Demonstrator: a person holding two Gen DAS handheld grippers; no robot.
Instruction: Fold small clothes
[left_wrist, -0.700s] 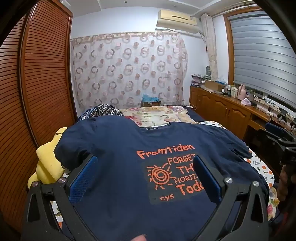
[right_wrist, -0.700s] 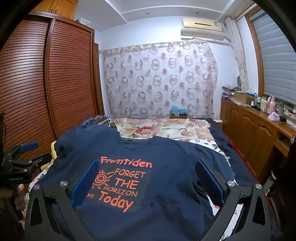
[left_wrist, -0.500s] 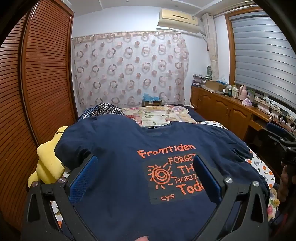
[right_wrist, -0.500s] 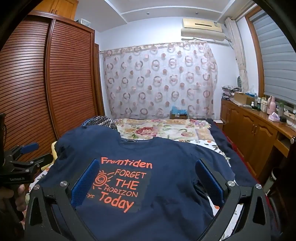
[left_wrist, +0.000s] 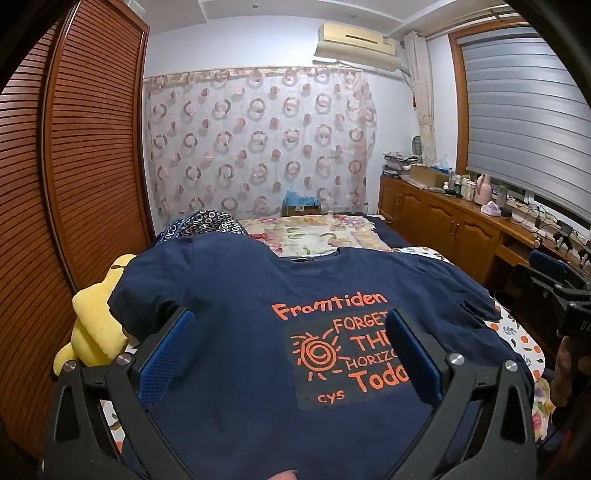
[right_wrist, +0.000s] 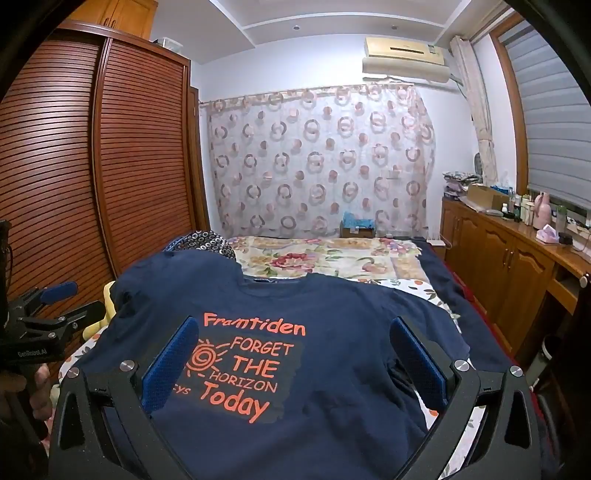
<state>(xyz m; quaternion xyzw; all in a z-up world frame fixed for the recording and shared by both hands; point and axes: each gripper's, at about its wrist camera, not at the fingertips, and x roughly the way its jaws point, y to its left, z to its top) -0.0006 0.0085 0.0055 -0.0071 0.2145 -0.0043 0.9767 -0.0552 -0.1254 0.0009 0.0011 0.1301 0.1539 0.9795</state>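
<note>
Basically nothing has changed since the earlier frames. The bed (right_wrist: 424, 291) still has the navy tee (left_wrist: 240, 314) spread flat, print up, collar toward the curtain. Left gripper (left_wrist: 288, 343) and right gripper (right_wrist: 295, 354) both still hover above it, jaws wide apart, holding nothing. Yellow plush (left_wrist: 92, 325) still pokes out beside the left sleeve.

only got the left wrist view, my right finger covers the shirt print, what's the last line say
observer: On the right wrist view the shirt reads "Today" in full on its last line.
operator: is my left gripper touching the cloth
observer: It looks clear of it; the left gripper hangs beside the shirt's left edge, in front of the wardrobe.
operator: right gripper open?
observer: Yes, the right gripper is spread wide above the shirt, with nothing held.
</note>
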